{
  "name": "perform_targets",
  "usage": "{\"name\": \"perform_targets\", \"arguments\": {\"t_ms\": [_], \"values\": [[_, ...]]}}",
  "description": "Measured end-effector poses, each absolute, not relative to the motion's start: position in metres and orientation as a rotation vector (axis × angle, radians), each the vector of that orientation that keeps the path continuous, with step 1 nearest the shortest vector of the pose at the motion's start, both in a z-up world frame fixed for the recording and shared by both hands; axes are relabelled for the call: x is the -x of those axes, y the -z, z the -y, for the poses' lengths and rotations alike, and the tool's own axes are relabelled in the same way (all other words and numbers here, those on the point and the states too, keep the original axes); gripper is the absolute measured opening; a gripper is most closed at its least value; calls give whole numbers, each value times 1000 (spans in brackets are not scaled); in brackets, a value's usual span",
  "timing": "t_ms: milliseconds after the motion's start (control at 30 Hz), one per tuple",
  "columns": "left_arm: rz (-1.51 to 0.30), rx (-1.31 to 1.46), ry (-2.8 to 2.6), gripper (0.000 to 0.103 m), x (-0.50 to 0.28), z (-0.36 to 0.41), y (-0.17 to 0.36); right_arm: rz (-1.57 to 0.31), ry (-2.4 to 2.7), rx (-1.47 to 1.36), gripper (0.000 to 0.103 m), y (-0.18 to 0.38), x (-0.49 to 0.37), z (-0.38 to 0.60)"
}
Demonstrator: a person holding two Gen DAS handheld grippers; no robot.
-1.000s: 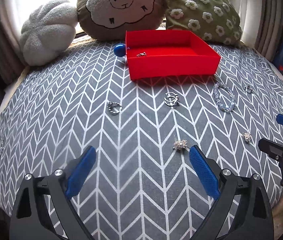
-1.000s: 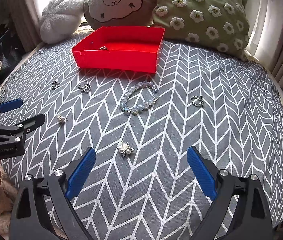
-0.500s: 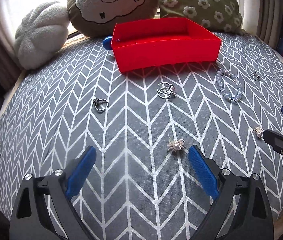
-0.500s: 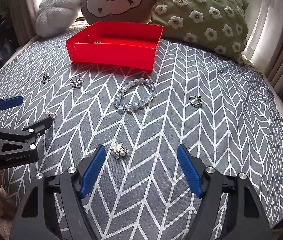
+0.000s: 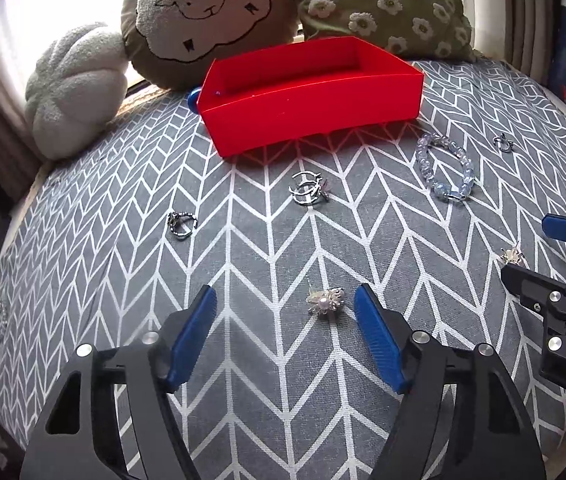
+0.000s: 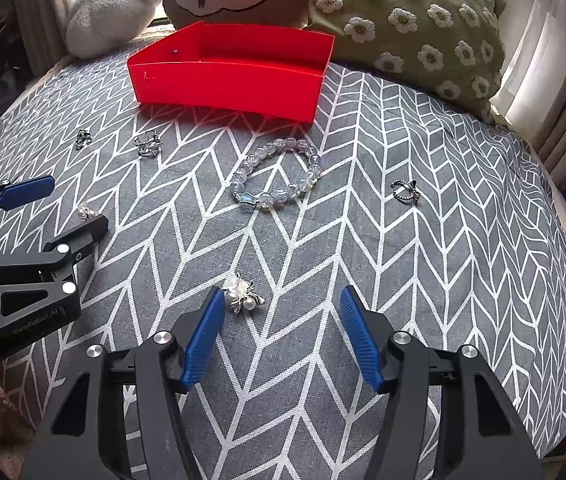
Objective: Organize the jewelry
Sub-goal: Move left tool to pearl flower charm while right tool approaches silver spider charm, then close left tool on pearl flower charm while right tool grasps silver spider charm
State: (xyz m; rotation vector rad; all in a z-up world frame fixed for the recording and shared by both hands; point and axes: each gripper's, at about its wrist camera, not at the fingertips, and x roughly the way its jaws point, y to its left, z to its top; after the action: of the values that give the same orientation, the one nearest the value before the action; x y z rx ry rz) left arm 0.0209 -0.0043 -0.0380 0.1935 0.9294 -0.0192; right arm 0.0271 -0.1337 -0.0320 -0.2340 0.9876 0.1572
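- Left claw (image 5: 285,300) closing, not yet gripping; pearl earring (image 5: 325,300) lies between its pads.
- Right claw (image 6: 281,300) closing, ungripped; brooch (image 6: 243,294) beside its left pad.

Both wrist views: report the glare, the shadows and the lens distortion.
Left wrist view: the window at upper left is blown out to white; the red tray casts a reddish tint on the cloth in front; the chevron lines bow towards the edges. Right wrist view: bright curtain at upper right, the same barrel bend, corners dark; the jewelry stays sharp.
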Motion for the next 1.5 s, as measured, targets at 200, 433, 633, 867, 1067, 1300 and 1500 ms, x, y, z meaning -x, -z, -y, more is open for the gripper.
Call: {"name": "perform_targets", "arguments": {"t_ms": [200, 433, 633, 867, 1067, 1300, 1500], "values": [[-928, -199, 41, 52, -18, 10, 37, -980, -183, 244, 43, 31, -25, 129], [-931, -215, 62, 40, -15, 16, 37, -963, -206, 289, 30, 31, -20, 120], [-936, -232, 76, 31, -14, 19, 37, -959, -226, 298, 19, 31, -18, 116], [-943, -229, 103, 17, -12, 22, 37, -949, -221, 313, 19, 32, -16, 114], [-944, -234, 108, 16, -12, 22, 37, -950, -221, 311, 19, 32, -16, 114], [-940, -253, 110, 16, -11, 24, 37, -950, -222, 307, 19, 32, -15, 115], [-951, -226, 111, 16, -12, 17, 34, -939, -227, 290, 19, 26, -13, 117]]}}
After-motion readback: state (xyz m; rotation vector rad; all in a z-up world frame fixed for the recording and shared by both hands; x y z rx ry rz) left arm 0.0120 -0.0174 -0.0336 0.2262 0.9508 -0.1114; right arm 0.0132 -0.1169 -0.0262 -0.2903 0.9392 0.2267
